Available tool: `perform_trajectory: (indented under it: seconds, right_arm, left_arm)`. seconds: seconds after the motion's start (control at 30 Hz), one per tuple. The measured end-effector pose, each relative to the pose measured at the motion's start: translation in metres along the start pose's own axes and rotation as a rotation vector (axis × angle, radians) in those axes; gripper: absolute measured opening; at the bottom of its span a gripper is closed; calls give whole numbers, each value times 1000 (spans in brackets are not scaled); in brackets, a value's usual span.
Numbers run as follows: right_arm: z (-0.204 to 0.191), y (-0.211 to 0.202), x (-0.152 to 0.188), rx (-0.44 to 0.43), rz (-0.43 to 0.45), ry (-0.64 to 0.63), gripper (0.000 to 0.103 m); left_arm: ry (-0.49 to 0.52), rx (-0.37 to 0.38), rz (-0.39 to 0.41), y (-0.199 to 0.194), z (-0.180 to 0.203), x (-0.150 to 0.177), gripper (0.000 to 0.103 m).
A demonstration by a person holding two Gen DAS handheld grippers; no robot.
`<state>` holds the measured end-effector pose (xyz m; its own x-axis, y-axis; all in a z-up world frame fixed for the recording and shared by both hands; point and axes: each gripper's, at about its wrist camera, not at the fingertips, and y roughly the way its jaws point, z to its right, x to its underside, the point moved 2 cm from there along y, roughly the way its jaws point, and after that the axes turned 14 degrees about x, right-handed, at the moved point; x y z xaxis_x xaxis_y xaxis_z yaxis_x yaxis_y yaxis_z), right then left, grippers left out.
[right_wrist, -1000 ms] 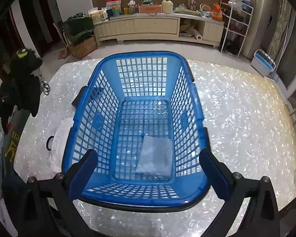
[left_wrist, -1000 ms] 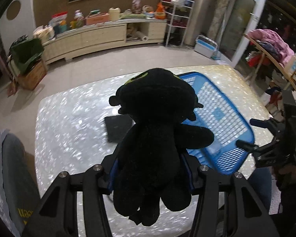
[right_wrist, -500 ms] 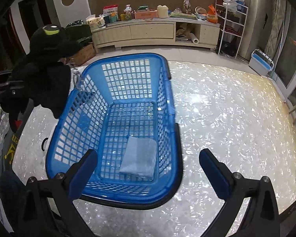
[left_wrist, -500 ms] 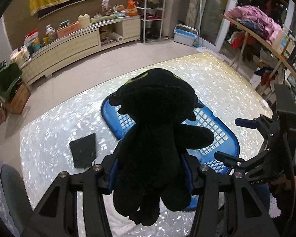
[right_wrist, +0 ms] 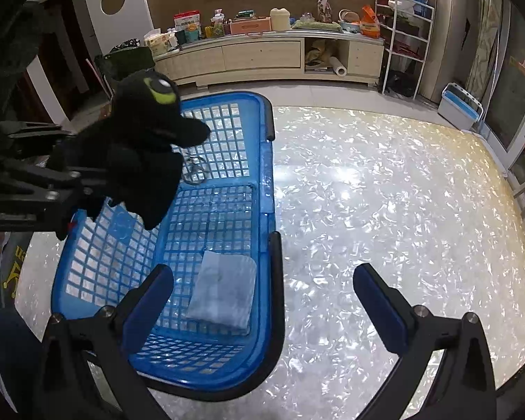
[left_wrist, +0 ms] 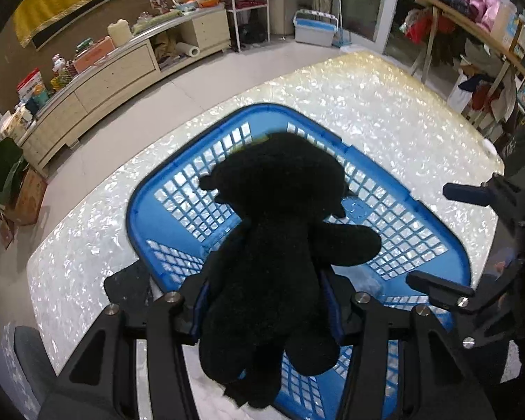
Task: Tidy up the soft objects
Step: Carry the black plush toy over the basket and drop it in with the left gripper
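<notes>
Left gripper (left_wrist: pixel 266 315) is clamped around the body of a black plush toy (left_wrist: pixel 280 245), holding it in the air over the near-left part of a blue plastic laundry basket (left_wrist: pixel 420 241); from the right wrist view the toy (right_wrist: pixel 140 147) hangs above the basket's left wall, its yellow-green eye facing up. Right gripper (right_wrist: pixel 262 297) has its fingers spread wide with nothing between them, the left finger (right_wrist: pixel 150 301) over the basket's near end and the right one over the bare desk (right_wrist: pixel 385 182). A folded pale blue cloth (right_wrist: pixel 224 290) lies flat on the basket floor at the near end. A dark square cloth (left_wrist: pixel 129 283) lies on the desk touching the basket's left side
</notes>
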<state>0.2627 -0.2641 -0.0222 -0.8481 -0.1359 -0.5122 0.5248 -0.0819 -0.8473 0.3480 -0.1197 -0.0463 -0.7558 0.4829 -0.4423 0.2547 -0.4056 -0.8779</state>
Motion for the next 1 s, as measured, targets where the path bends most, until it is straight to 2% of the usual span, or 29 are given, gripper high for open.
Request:
perform_trajectory:
  seconds: [0.27, 0.47, 0.67, 0.87, 1.0]
  right_arm:
    - [3, 13, -3, -4, -22, -3, 103]
    - [6, 21, -8, -9, -33, 10, 103]
    - [1, 26, -10, -18, -41, 0, 103]
    - [-1, 27, -9, -27, -47, -6, 103]
    - [0, 18, -8, -30, -38, -4, 103]
  left_arm:
    - [28, -10, -57, 37, -7, -9, 50]
    - [42, 6, -49, 48, -8, -19, 49]
    - [21, -25, -82, 68, -19, -22, 50]
    - [45, -81, -98, 68, -15, -21, 57]
    - [43, -86, -96, 60, -10, -17, 62]
